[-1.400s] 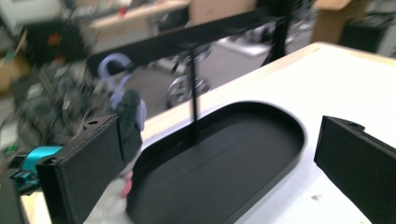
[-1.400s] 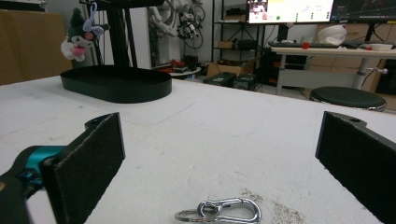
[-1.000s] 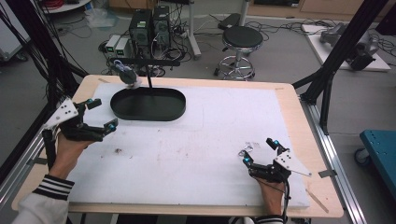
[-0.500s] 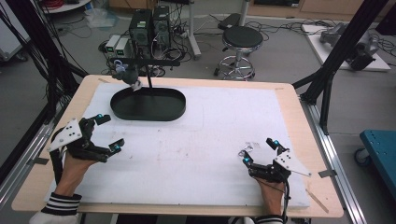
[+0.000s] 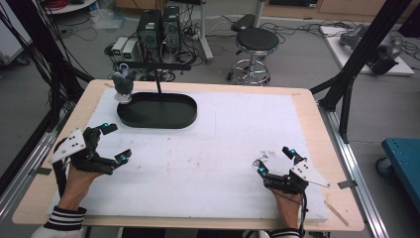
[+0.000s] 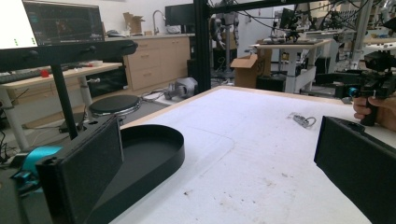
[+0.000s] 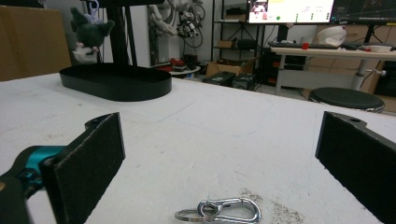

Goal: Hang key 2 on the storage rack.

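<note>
Jaws spread on both grippers; the right gripper hovers just behind a metal clip lying flat on the white mat; the left gripper waits near the tray; closing too high could skid the thin clip away.

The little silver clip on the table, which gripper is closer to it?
Right. The silver clip lies just ahead of the right gripper, between its open fingers. The left gripper sits far across the white mat, near the black tray.
</note>
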